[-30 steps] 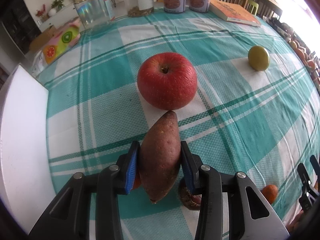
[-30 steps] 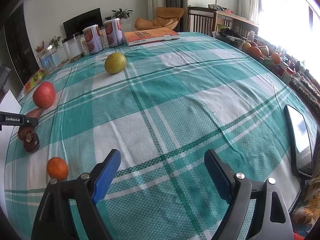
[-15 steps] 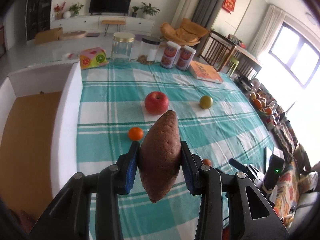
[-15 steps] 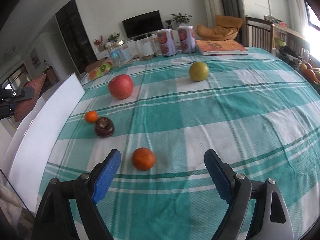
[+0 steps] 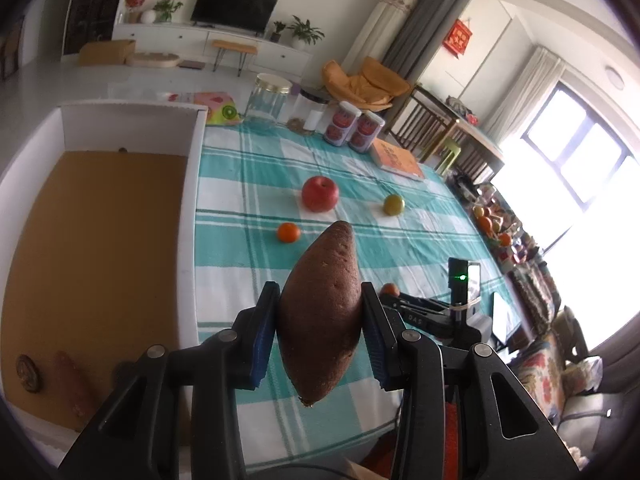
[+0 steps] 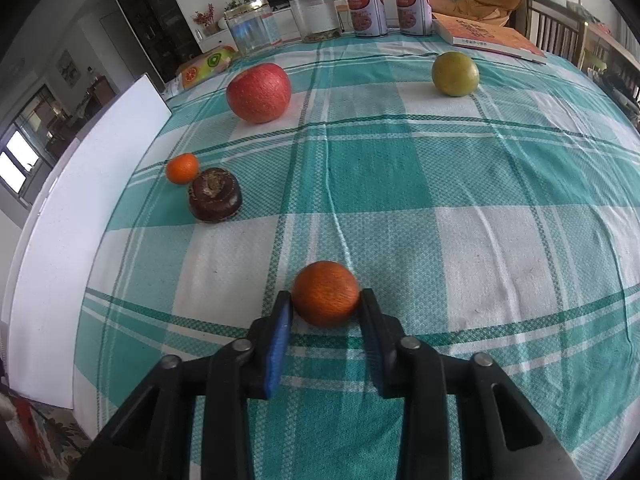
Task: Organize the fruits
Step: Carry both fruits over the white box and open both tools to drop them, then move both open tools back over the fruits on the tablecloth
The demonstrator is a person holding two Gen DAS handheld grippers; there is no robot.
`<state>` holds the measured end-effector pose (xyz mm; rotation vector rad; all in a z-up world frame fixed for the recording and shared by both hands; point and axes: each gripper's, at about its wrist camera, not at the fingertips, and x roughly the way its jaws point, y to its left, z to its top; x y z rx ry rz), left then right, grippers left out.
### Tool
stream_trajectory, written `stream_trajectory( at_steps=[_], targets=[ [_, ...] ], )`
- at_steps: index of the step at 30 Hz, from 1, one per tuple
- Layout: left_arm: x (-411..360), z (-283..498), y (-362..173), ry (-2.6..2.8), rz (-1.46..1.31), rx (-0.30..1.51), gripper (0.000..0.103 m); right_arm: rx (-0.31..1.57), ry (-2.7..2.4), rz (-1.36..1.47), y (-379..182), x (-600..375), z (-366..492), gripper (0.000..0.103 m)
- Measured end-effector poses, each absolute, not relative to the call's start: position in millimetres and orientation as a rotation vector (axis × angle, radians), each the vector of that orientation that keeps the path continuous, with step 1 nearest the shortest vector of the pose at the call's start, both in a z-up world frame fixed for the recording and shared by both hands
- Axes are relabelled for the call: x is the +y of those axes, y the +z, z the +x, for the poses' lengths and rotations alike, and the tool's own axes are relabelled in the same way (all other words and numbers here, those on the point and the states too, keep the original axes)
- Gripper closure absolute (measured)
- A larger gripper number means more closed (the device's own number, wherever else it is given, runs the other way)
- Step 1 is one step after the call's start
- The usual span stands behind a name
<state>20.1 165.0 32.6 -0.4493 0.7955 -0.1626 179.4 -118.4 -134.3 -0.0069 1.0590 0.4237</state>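
My left gripper (image 5: pixel 320 316) is shut on a brown sweet potato (image 5: pixel 322 312), held high above the table, right of a white box (image 5: pixel 188 216) with a brown floor. That box holds another sweet potato (image 5: pixel 74 384) and a dark round fruit (image 5: pixel 27 372). My right gripper (image 6: pixel 325 312) is down on the cloth, its pads closed against an orange (image 6: pixel 325 298). A red apple (image 6: pixel 259 92), a green fruit (image 6: pixel 455 73), a small orange (image 6: pixel 182 168) and a dark brown round fruit (image 6: pixel 215 200) lie on the checked cloth.
Two cans (image 6: pixel 386 8), two glass jars (image 6: pixel 280 20), an orange book (image 6: pixel 488 36) and a fruit-print pack (image 6: pixel 204 64) stand at the table's far edge. The white box wall (image 6: pixel 84 208) runs along the left. A tablet (image 5: pixel 500 320) lies at the right edge.
My left gripper rose with the sweet potato and moved toward the box. My right gripper swung left, went down to the orange and closed its jaws around it.
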Motion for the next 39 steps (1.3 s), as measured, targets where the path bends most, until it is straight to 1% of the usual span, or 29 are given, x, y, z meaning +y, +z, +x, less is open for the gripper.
stream_trajectory(
  at_steps=[4, 7, 9, 11, 14, 17, 20, 22, 23, 24, 25, 26, 27, 28, 29, 30, 32, 33, 34, 39],
  targets=[
    [172, -6, 48, -0.255, -0.576, 0.780, 0.062, 1.002, 0.470, 0.093, -114, -126, 168, 0.073],
    [179, -21, 66, -0.230, -0.554, 0.744, 0.062, 0.987, 0.572, 0.161, -86, -110, 158, 0.073],
    [193, -26, 67, -0.138, -0.514, 0.731, 0.062, 0.972, 0.669, 0.168, -64, -81, 146, 0.073],
    [215, -29, 53, -0.014, -0.501, 0.752, 0.062, 0.963, 0.790, 0.156, -42, -43, 128, 0.073],
    [252, -34, 19, 0.152, -0.508, 0.817, 0.062, 0.983, 0.981, 0.111, -24, 24, 95, 0.073],
    [277, -35, -14, 0.264, -0.509, 0.879, 0.062, 1.002, 1.133, 0.026, -18, 86, 57, 0.073],
    [290, -38, -34, 0.345, -0.481, 0.914, 0.062, 1.014, 1.187, -0.061, -25, 134, 35, 0.072],
    [296, -38, -41, 0.372, -0.483, 0.923, 0.061, 1.015, 1.154, -0.131, -36, 156, 30, 0.069],
    [298, -38, -42, 0.391, -0.478, 0.920, 0.057, 1.025, 1.147, -0.135, -41, 162, 31, 0.065],
    [298, -38, -41, 0.410, -0.471, 0.911, 0.043, 1.029, 1.142, -0.118, -42, 163, 34, 0.064],
    [298, -39, -38, 0.427, -0.462, 0.898, 0.033, 1.020, 1.132, -0.098, -41, 159, 38, 0.064],
    [297, -39, -34, 0.442, -0.452, 0.876, 0.017, 0.996, 1.117, -0.083, -37, 152, 43, 0.062],
    [295, -40, -30, 0.452, -0.439, 0.847, 0.015, 0.962, 1.092, -0.073, -31, 140, 47, 0.054],
    [291, -39, -25, 0.453, -0.422, 0.825, 0.015, 0.927, 1.056, -0.065, -25, 125, 58, 0.048],
    [287, -36, -21, 0.443, -0.407, 0.812, 0.015, 0.892, 1.011, -0.058, -21, 110, 67, 0.035],
    [281, -33, -17, 0.427, -0.398, 0.799, 0.015, 0.857, 0.960, -0.047, -17, 93, 74, 0.027],
    [265, -27, -9, 0.372, -0.390, 0.768, 0.015, 0.795, 0.837, -0.032, -16, 52, 90, 0.022],
    [255, -24, -5, 0.336, -0.386, 0.755, 0.015, 0.782, 0.762, -0.029, -20, 30, 99, 0.017],
    [243, -20, -2, 0.297, -0.378, 0.745, 0.015, 0.781, 0.688, -0.026, -27, 9, 110, 0.015],
    [161, 1, 6, 0.048, -0.289, 0.752, 0.011, 0.848, 0.354, -0.037, -79, -89, 153, 0.014]
  ],
)
